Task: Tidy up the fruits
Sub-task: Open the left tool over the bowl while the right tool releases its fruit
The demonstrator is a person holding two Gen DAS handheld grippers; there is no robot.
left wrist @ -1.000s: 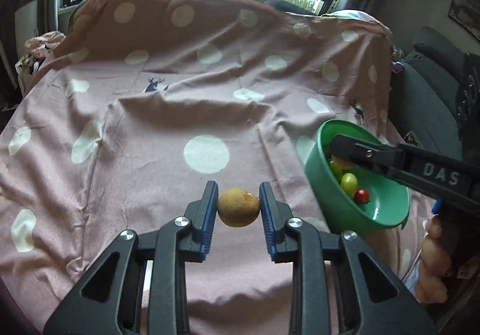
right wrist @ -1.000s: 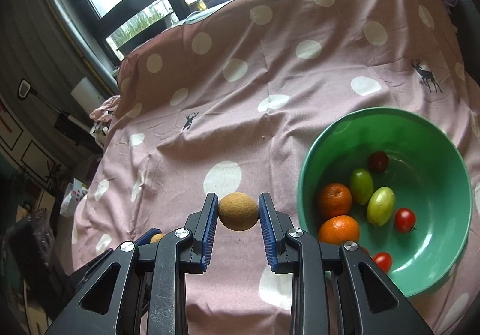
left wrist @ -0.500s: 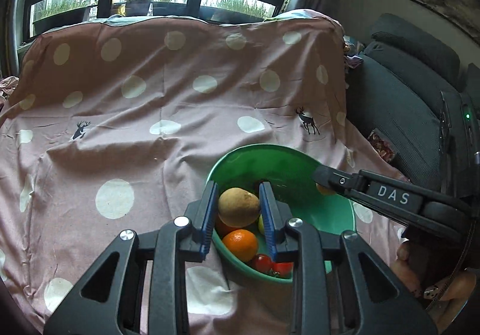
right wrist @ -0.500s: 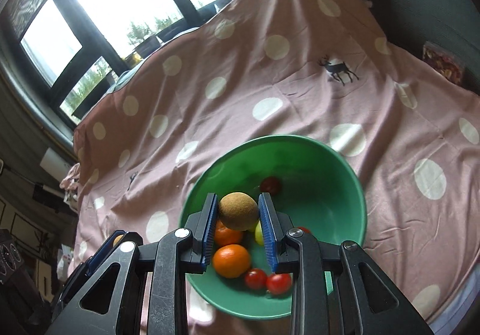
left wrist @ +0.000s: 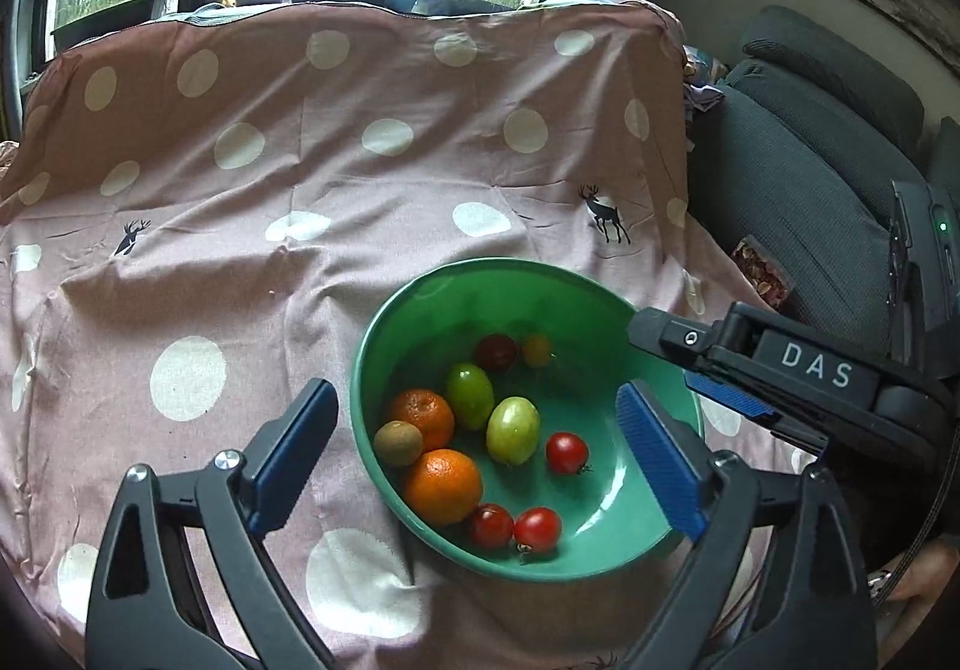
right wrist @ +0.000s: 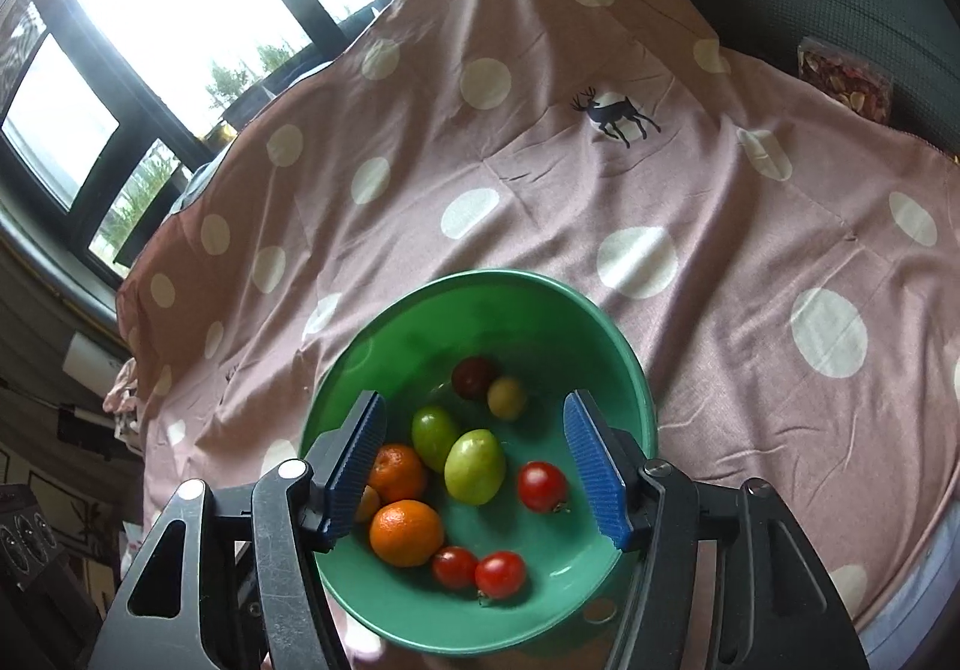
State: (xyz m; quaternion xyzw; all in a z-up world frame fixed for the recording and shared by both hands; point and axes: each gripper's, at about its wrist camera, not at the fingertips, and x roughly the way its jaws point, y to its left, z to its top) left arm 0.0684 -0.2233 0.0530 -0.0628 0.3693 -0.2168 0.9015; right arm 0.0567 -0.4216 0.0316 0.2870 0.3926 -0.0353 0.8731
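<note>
Fruits are gathered in the green bowl, which rests on the spotted pink cloth: two oranges, two green fruits, several tomatoes and a brown kiwi lodged against the near wall. The left gripper is held over the bowl with its jaws opening wide and nothing clamped between them; the right gripper is likewise opening above the fruit, empty. A second small brownish fruit is seen deeper in, possibly another kiwi. The release step appears to be in hand; next, both claws likely need lifting clear of the rim before any remaining fruit is sought.
</note>
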